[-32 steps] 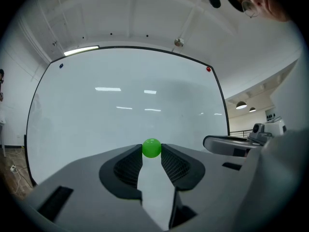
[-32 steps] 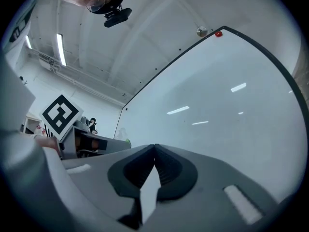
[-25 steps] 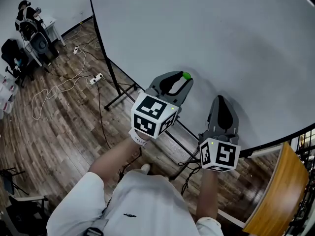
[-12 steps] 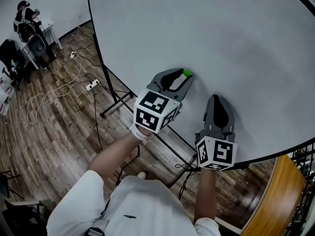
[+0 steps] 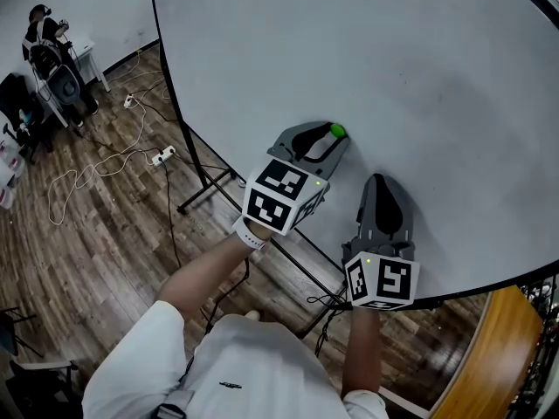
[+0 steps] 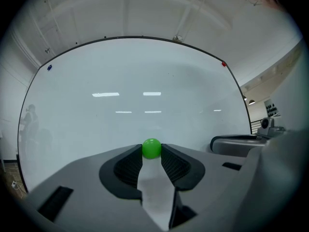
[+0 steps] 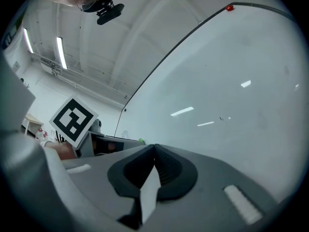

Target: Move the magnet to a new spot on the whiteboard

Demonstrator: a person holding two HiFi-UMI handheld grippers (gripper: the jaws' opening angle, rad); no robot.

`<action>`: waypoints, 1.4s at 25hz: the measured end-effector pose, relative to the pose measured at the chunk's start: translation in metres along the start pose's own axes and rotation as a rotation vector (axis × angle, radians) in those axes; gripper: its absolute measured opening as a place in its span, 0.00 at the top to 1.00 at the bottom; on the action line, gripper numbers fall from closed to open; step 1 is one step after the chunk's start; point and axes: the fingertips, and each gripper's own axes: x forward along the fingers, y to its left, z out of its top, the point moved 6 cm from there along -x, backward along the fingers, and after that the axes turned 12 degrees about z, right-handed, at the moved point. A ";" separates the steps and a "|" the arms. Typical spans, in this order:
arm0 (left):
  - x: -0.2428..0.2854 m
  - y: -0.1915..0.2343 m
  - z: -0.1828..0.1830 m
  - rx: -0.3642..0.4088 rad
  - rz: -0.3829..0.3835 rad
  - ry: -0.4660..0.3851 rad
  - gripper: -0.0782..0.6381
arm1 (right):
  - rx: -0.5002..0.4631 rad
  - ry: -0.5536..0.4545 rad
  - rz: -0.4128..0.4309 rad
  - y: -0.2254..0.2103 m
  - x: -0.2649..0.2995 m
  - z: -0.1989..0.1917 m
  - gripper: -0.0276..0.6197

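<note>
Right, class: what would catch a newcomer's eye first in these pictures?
The bright green magnet, pinched at the tips of the left hand-held gripper, stands out against the big whiteboard. Next come the black-and-white marker cubes on both, low in the head view; the right hand-held gripper is shut and empty.

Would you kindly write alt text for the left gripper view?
The left tool pinches a small green magnet between its tips, facing a large whiteboard that fills most of the view.
</note>
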 end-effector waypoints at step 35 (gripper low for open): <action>-0.062 -0.017 -0.018 -0.017 0.067 0.001 0.75 | 0.046 0.024 -0.065 0.003 -0.049 -0.002 0.94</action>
